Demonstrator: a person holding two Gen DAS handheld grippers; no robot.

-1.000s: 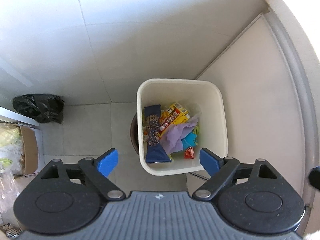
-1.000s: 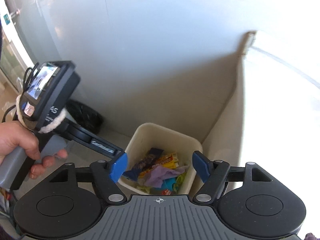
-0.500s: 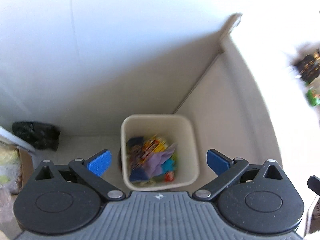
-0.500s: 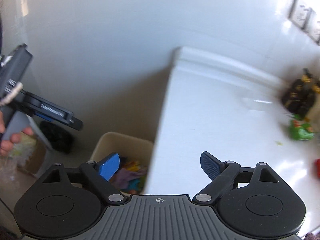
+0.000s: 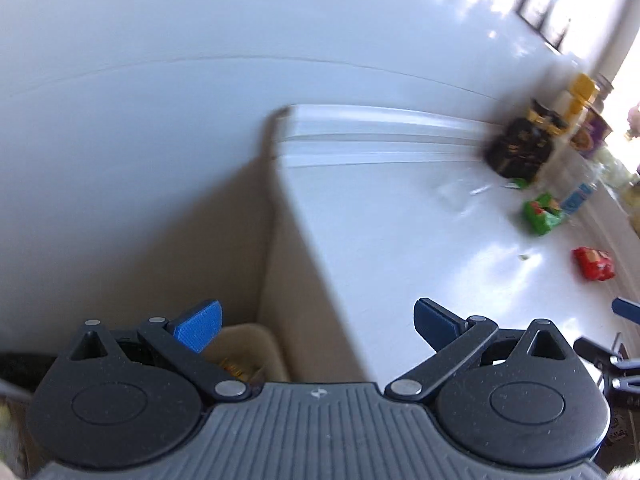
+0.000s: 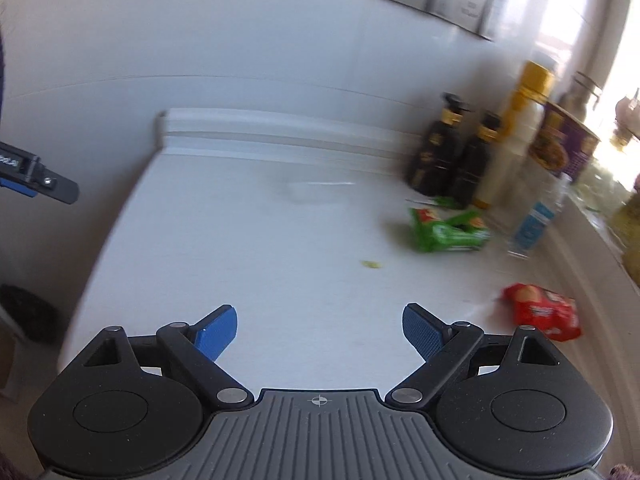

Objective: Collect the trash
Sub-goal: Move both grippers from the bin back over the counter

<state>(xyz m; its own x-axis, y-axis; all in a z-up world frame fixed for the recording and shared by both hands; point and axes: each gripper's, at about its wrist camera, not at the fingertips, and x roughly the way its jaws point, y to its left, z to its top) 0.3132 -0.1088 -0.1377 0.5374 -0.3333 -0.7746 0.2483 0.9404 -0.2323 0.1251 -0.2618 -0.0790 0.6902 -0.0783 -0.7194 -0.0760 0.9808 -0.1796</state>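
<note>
**Wrappers lying right of both grippers**

Crumpled red snack wrapper [image 6: 541,311] is lying on the white countertop [image 6: 260,248], just right of the right gripper [image 6: 319,328]; green wrapper [image 6: 448,229] is sitting farther back, long axis sideways. Left gripper [image 5: 316,322] is hanging at the counter's edge over the beige bin [image 5: 256,350]. Both are spread wide, carrying nothing. Right one looks nearer.

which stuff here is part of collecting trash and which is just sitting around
For the job: green wrapper, red wrapper, small green scrap, trash bin.

Just there: two dark pump bottles, yellow-capped bottle, purple box, water bottle.
</note>
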